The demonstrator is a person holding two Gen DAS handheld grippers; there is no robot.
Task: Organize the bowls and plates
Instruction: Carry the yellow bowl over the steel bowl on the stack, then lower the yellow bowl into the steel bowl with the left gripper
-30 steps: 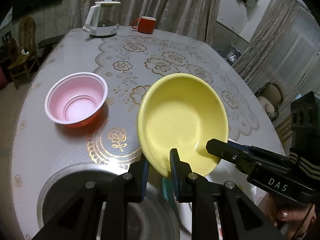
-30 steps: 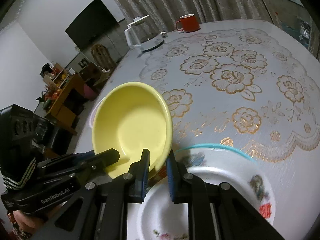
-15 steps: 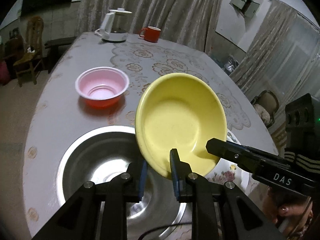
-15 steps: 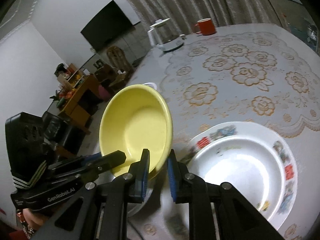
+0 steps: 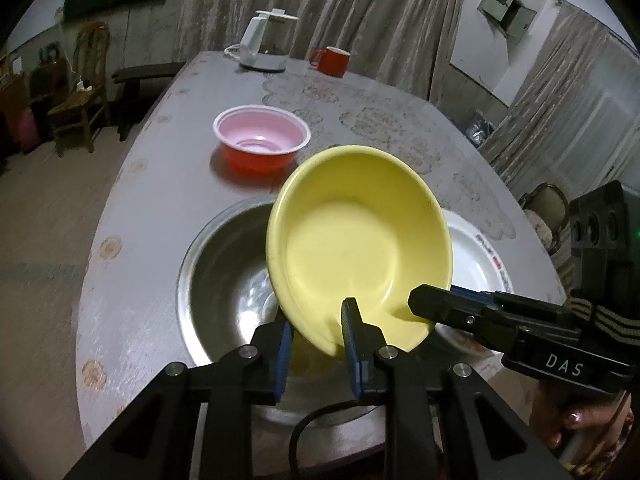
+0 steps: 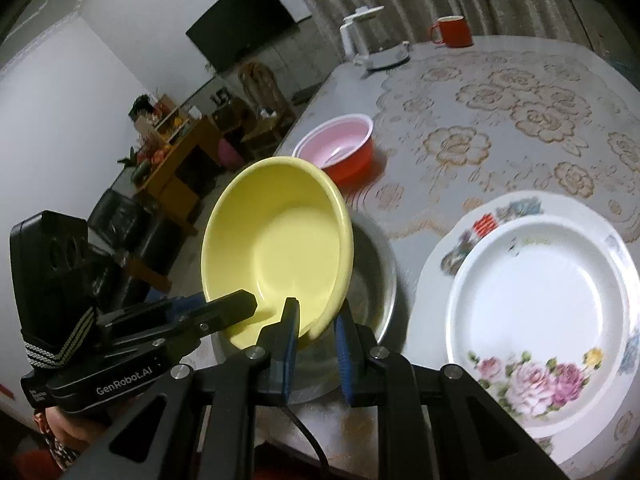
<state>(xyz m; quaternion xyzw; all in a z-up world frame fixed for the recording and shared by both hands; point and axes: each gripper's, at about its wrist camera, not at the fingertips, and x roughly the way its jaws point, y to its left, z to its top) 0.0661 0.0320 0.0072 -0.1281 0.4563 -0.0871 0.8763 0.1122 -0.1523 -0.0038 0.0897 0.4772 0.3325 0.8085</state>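
Note:
Both grippers are shut on the rim of a yellow bowl (image 5: 360,248), held tilted in the air above a steel basin (image 5: 224,272). My left gripper (image 5: 316,336) pinches its near rim; my right gripper (image 6: 316,332) pinches the opposite rim and shows in the left wrist view (image 5: 436,304). The yellow bowl (image 6: 276,248) hangs over the basin (image 6: 372,276) in the right wrist view too. A red bowl with a pink inside (image 5: 262,140) (image 6: 340,148) stands farther back. A white flowered plate (image 6: 540,288) (image 5: 476,256) lies to the right of the basin.
A white kettle (image 5: 266,42) (image 6: 370,38) and a red mug (image 5: 332,60) (image 6: 452,30) stand at the table's far end. The round table (image 5: 160,184) has a lace cloth (image 6: 520,112). Chairs and furniture stand beyond its left edge.
Both grippers have lifted the yellow bowl off the plate and carried it back and left, so it now hangs over the steel basin. The plate lies uncovered.

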